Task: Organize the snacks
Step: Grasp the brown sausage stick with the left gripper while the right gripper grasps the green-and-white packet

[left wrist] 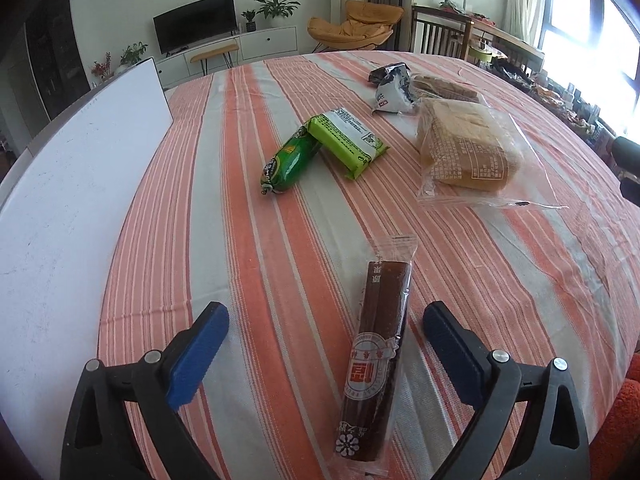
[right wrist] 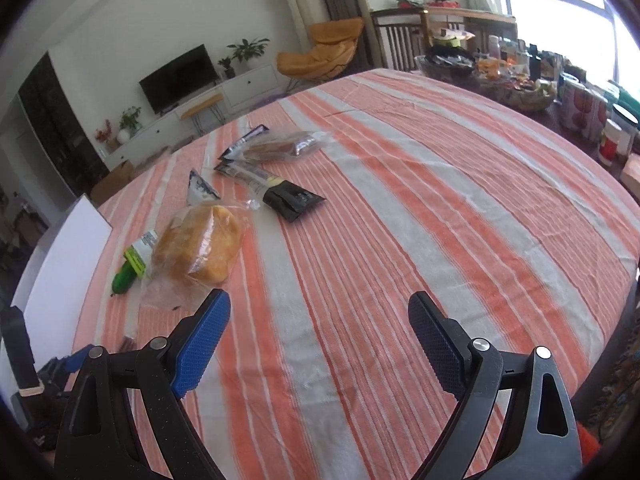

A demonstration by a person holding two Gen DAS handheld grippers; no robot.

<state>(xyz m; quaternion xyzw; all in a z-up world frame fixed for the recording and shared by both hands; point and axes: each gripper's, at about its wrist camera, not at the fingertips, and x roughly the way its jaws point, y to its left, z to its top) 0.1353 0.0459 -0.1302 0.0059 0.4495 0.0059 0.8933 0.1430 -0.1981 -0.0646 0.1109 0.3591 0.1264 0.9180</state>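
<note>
A long brown fruit bar [left wrist: 380,340] in a clear wrapper lies on the striped cloth between the fingers of my left gripper [left wrist: 325,308]. That gripper is open and its blue pads stand clear of the bar on both sides. Farther off lie a green sausage [left wrist: 288,160], a light green packet [left wrist: 348,140], a bagged bread [left wrist: 468,148] and a black and white packet [left wrist: 394,88]. My right gripper [right wrist: 320,300] hangs open over bare cloth with nothing between its fingers. The bagged bread [right wrist: 200,244] lies just beyond its left finger, and a black packet [right wrist: 292,198] lies farther back.
A white board [left wrist: 72,184] lies along the left side of the table. Baskets, jars and tins [right wrist: 580,108] crowd the far right edge. A wrapped pastry [right wrist: 284,146] lies at the back of the striped cloth [right wrist: 440,220].
</note>
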